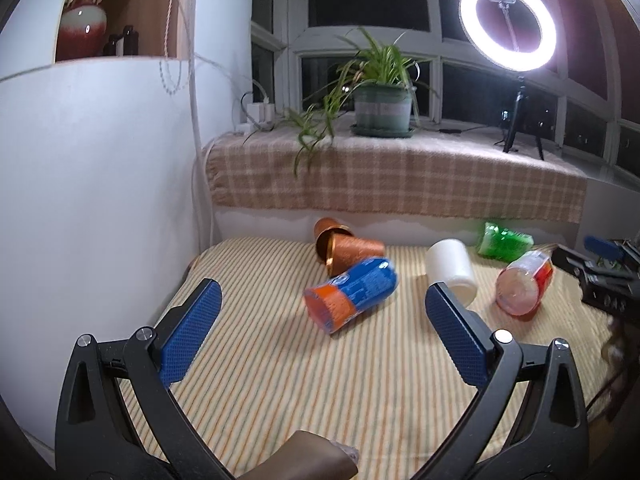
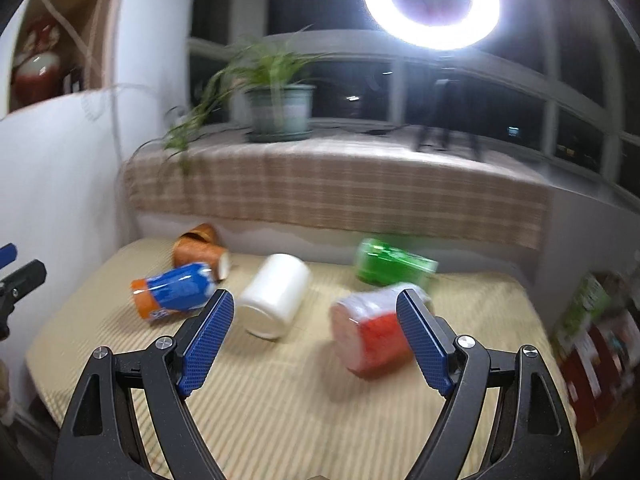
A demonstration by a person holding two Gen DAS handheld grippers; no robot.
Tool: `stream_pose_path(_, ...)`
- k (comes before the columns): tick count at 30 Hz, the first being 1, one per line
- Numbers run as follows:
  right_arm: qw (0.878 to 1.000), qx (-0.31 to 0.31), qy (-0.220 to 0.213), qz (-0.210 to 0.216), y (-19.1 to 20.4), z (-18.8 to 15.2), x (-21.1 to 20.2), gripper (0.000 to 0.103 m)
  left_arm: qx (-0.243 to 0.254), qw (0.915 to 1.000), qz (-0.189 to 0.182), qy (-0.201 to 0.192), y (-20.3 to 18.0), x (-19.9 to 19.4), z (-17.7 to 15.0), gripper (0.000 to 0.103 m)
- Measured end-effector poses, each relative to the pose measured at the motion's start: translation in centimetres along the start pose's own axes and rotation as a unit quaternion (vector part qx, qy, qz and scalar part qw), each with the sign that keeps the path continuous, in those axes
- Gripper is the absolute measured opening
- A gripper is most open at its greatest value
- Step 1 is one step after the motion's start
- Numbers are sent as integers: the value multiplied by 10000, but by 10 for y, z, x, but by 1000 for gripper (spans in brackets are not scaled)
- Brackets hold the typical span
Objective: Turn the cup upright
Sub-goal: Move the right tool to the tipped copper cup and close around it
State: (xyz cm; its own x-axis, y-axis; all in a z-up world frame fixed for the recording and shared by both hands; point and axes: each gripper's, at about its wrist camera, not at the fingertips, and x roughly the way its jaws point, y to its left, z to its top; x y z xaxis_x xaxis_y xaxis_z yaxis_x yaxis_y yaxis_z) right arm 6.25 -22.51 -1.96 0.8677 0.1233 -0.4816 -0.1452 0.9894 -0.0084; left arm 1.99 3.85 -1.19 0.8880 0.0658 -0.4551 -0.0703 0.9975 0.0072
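Note:
Several cups lie on their sides on the striped cloth: a blue-and-orange cup (image 1: 351, 295) (image 2: 173, 293), a white cup (image 1: 452, 270) (image 2: 276, 295), a red-and-clear cup (image 1: 525, 288) (image 2: 370, 330), a green cup (image 1: 505, 241) (image 2: 392, 265) and two copper cups (image 1: 344, 249) (image 2: 200, 251). My left gripper (image 1: 323, 300) is open and empty, just short of the blue-and-orange cup. My right gripper (image 2: 314, 312) is open and empty, with the white cup and the red cup between its fingertips' lines of sight. The right view is blurred.
The striped table (image 1: 280, 360) ends at a white wall (image 1: 100, 180) on the left. Behind it runs a plaid-covered sill (image 1: 400, 176) with a potted plant (image 1: 382, 108) and a ring light (image 1: 508, 26). Boxes (image 2: 596, 344) stand at the right.

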Motion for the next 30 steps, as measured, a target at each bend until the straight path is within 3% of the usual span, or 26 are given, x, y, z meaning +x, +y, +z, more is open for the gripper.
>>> stream_pose_path(5,9956,-658,153,653,22,24,41,83,-60,9997,158,188,17,13,-9,103)
stream_pose_path(10,9752,-1573,583,1445,51,49,86,83,-85,9992,201,337,34,24,-21,103)
stream_pose_path(16,9296,-2513,1396,2308,89,71,149,83,-180,9977,366,548,50,36,-32,103)
stream_pose_path(22,8813,-3343,1951,2710,125,80,202,83,-315,9956,561,683,67,50,-37,103)
stream_pose_path(30,8305,-3531,2832,3246,157,85,267,75,-541,9920,808,801,90,64,-43,103)
